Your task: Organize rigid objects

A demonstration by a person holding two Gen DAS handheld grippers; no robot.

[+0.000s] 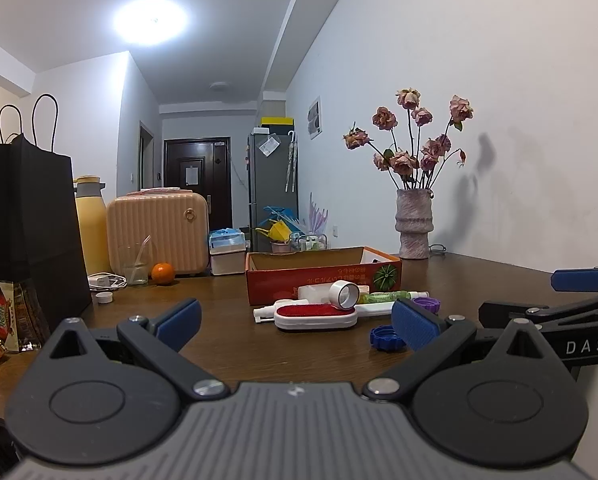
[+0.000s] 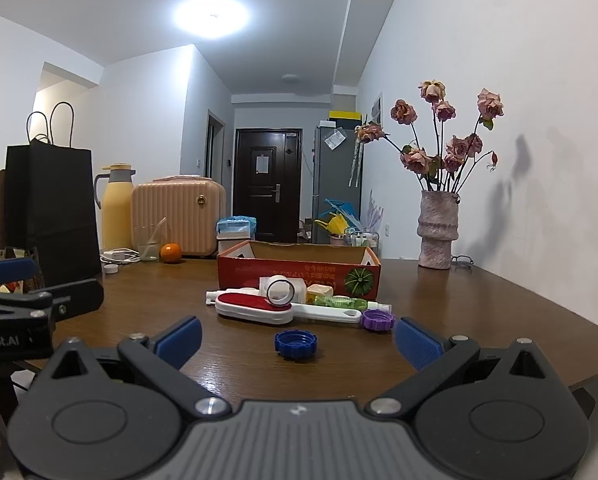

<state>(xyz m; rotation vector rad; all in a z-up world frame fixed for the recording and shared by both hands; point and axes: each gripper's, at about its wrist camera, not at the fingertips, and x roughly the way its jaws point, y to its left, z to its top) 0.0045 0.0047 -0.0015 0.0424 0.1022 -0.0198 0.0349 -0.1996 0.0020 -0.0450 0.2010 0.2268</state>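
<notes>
Clutter for sorting lies in a small heap on the brown counter (image 2: 479, 312), pressed up against the front wall of a red cardboard box (image 2: 299, 274) that stands open behind it. Both claws hover low over the near edge with nothing between their blue pads: the left claw (image 1: 297, 320) is spread wide, and so is the right claw (image 2: 297, 338).

Nearest the right claw sits a blue screw cap (image 2: 296, 344), alone and apart from the heap; a purple cap (image 2: 377, 320) rests just beside the handle end of the lint brush (image 2: 255, 307). Both caps look like light, hard plastic with ribbed rims, so a pinch across the rim should bite well, though they are low and could skate on the polished wood.

The lint brush, white with a red pad, is long and stiff; taking it across the narrow handle seems safer than spanning the wide head. On it leans a white tape roll (image 2: 279, 290), standing on edge and likely to roll off if the brush is moved first. A green tube (image 2: 341, 301) lies behind, smooth and round, probably slippery. A white pump bottle (image 2: 219, 295) pokes out at the left, and what else sits at the back I cannot make out clearly.
</notes>
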